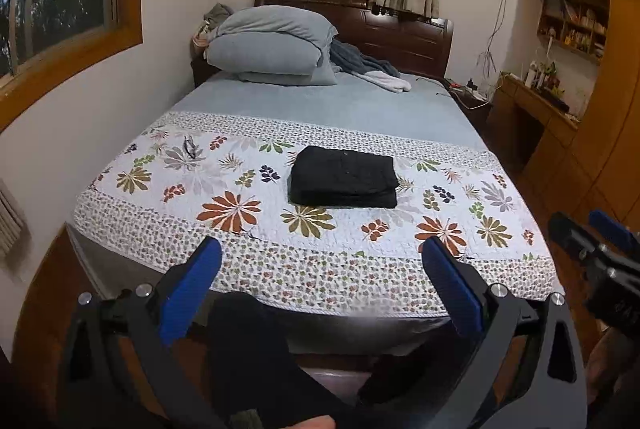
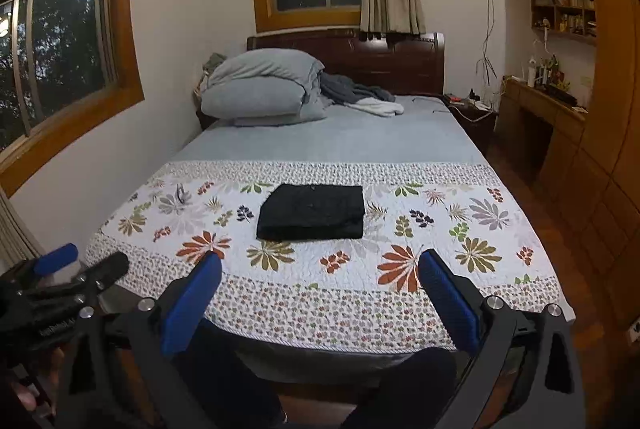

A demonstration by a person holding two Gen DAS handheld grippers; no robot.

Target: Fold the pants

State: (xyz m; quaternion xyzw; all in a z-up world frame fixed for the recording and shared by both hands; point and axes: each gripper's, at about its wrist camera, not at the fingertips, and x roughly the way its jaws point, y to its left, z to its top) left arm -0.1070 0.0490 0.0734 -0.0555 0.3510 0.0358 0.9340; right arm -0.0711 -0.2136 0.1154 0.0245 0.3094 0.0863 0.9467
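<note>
Black pants (image 1: pixel 344 176) lie folded into a compact rectangle on the floral quilt (image 1: pixel 240 165) at the foot of the bed; they also show in the right wrist view (image 2: pixel 313 212). My left gripper (image 1: pixel 322 253) is open and empty, held back from the bed's foot edge, well short of the pants. My right gripper (image 2: pixel 320 267) is open and empty, also back from the foot edge. The right gripper shows at the right edge of the left wrist view (image 1: pixel 592 241), and the left gripper at the left edge of the right wrist view (image 2: pixel 80 265).
A stack of blue-grey pillows and a duvet (image 1: pixel 272 45) and loose clothes (image 1: pixel 368 69) lie at the headboard. A wall with a window runs along the bed's left. A wooden desk (image 1: pixel 536 109) and cabinets stand to the right, with wood floor between.
</note>
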